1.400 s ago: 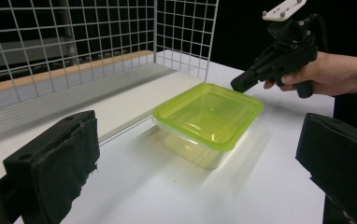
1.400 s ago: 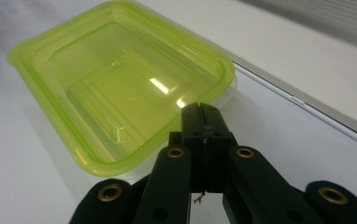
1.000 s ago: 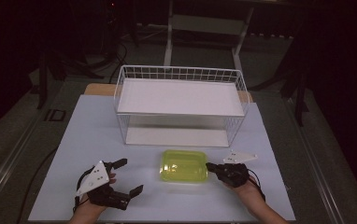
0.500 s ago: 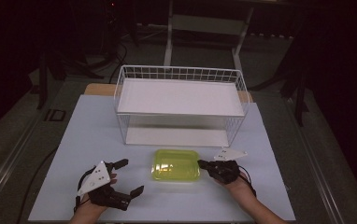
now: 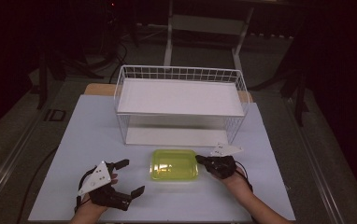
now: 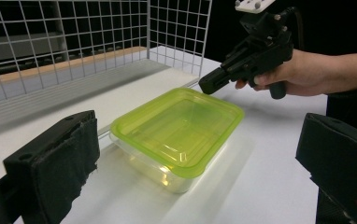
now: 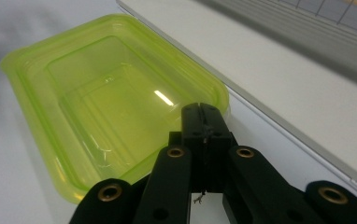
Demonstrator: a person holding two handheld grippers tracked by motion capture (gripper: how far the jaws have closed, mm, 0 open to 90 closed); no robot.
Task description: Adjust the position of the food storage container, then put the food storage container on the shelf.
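1. Yellow-green lid, translucent, on a clear rectangular container point(image 5: 174, 164) sitting flat on the white counter point(image 5: 74, 140), near the front edge, just in front of the wire rack.
2. White wire rack point(image 5: 181, 100): two levels, a solid white shelf up top inside a mesh rim, a white base panel below. Stands at the middle of the counter, behind the container.
3. Right tool point(image 5: 200, 160): held in the person's right hand point(image 5: 235, 179), at the container's right end. In the right gripper view its jaws are pressed together with no gap, tips lying over the lid's rim at a corner point(image 7: 120, 98). Whether the tips pinch the rim or only rest against it, cannot tell.
4. From the left gripper view, the right tool point(image 6: 214, 81) reaches in from the far side, its nose at the lid's far corner.
5. Left tool point(image 5: 130, 177): held in the left hand point(image 5: 90, 205) at the front left of the counter, well apart from the container. Jaws spread wide, nothing between them; in its own view the container point(image 6: 176, 130) sits ahead between the two pads point(image 6: 55, 168).
6. Surroundings beyond the counter are dark; a wooden board edge point(image 5: 95, 88) shows behind the counter's back left corner.
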